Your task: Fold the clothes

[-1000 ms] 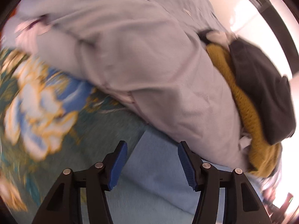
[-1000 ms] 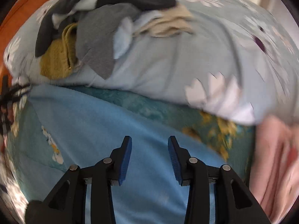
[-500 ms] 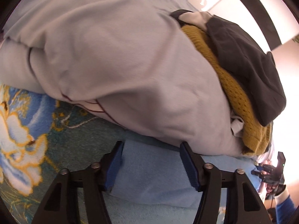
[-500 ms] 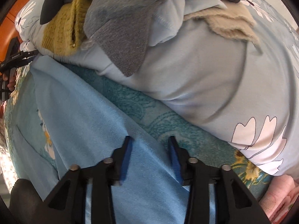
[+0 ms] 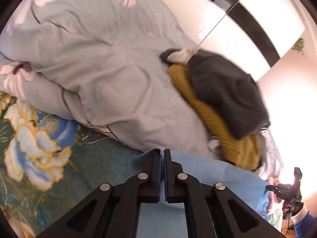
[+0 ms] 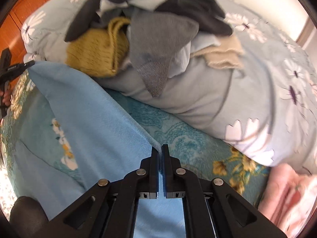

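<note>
A light blue garment (image 5: 214,174) lies spread on a teal floral bedspread (image 5: 95,158). My left gripper (image 5: 161,152) is shut on the garment's far corner, which bunches up beside its fingers. In the right wrist view the same light blue garment (image 6: 83,119) stretches away to the left, and my right gripper (image 6: 160,148) is shut on its far edge. Each gripper shows small at the edge of the other's view: the right gripper (image 5: 291,188) with a hand on it, the left gripper (image 6: 13,69) at the garment's other corner.
A puffy grey duvet with white flowers (image 5: 103,75) lies just behind the garment. A heap of clothes sits on it: a mustard knit (image 6: 99,49), a dark grey top (image 5: 227,91), a grey piece (image 6: 158,45). Pink cloth (image 6: 291,198) lies at the right. An orange wooden panel (image 6: 25,6) stands behind.
Both grippers were open over the garment's far edge one second and half a second ago. Both have now shut on that edge, the left at its corner.
</note>
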{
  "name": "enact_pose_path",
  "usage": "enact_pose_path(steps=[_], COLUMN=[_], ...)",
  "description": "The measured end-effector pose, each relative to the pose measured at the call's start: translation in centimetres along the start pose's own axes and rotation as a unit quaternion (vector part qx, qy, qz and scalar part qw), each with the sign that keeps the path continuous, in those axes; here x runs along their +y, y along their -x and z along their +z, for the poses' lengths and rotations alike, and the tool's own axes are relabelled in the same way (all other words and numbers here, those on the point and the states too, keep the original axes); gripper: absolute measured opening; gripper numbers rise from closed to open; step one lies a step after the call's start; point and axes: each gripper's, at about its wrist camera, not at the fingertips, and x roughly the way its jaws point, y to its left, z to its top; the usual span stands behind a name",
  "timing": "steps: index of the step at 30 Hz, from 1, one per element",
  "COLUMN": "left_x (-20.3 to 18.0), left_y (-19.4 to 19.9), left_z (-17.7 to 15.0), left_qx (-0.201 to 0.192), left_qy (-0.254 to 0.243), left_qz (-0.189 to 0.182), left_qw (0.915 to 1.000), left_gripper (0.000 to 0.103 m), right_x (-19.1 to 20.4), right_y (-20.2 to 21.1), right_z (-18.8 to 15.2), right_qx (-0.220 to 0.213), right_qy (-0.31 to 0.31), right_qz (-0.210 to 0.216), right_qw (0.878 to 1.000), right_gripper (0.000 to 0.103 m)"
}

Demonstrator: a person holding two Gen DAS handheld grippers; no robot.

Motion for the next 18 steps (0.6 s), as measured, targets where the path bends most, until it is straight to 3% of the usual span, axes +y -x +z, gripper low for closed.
enact_pose_path(steps=[5,10,18], left_x=[-1.2,-1.3,-0.8], left_y=[4.2,7.7,12.9], left_z=[-3.3,-8.7,-16.9], left_qx=[-0.035,-0.043,-0.058], left_qy=[0.01,0.036,0.073], left_qz=[0.003,0.015,0.028], left_qw=[0.9993,0.9983,0.9952], left_gripper=[0.002,0.002,0.002], right_x=[1.8,3.8,5.7], right_y=[3.5,4.4,5.9], right_z=[-2.7,-8.1,-14.0], right_qx=[-0.03,-0.014,0.0], right_qy=[-0.01,-0.022,-0.045], right_qz=[-0.018,-0.027,-0.036], right_qw=[0.999,0.999,0.998], right_gripper=[0.002,0.002,0.002])
